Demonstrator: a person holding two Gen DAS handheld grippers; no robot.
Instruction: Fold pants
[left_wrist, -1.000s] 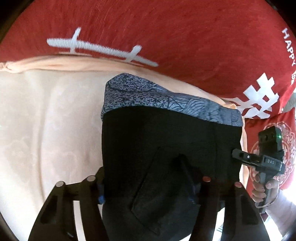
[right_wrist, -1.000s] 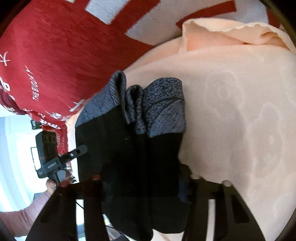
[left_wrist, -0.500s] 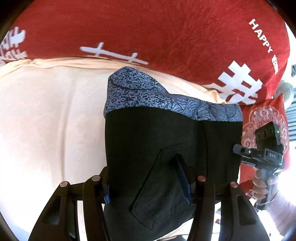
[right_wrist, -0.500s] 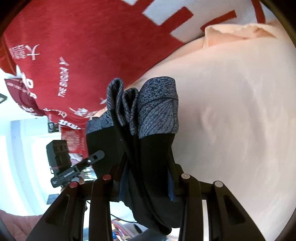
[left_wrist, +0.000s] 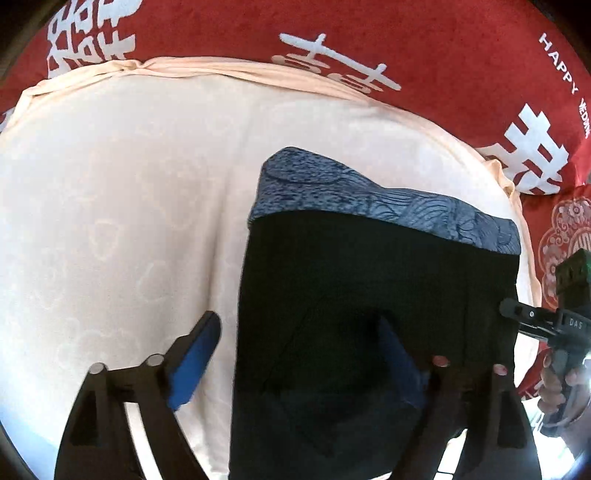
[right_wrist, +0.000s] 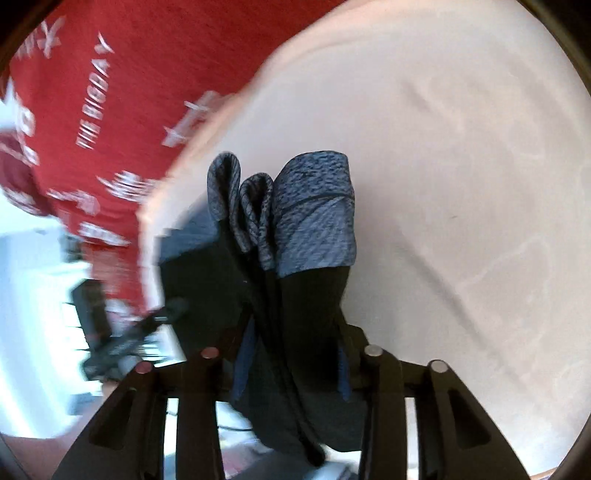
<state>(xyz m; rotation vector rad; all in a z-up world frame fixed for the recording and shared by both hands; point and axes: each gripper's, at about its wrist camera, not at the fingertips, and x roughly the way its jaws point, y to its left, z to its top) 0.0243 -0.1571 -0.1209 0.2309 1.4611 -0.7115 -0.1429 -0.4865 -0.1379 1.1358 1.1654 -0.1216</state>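
Folded pants (left_wrist: 376, 295) lying on sheet (left_wrist: 129, 184), ahead of both tongs. Left tongs (left_wrist: 299, 347) spread wide, straddling one edge. Right tongs (right_wrist: 291, 354) clenched on pants. Step: likely setting down; next, release right.

One pair of black pants (left_wrist: 369, 295) with one blue-grey patterned waistband (left_wrist: 369, 199); one back pocket (left_wrist: 332, 369) showing; in the right wrist view the waistband bunches into three folds (right_wrist: 255, 210); one peach sheet (left_wrist: 129, 221); one red blanket (left_wrist: 424, 37) with white lettering; one red patterned cushion (left_wrist: 561, 236); two claws, left claw (left_wrist: 303, 347) and right claw (right_wrist: 291, 354); two fingers each.
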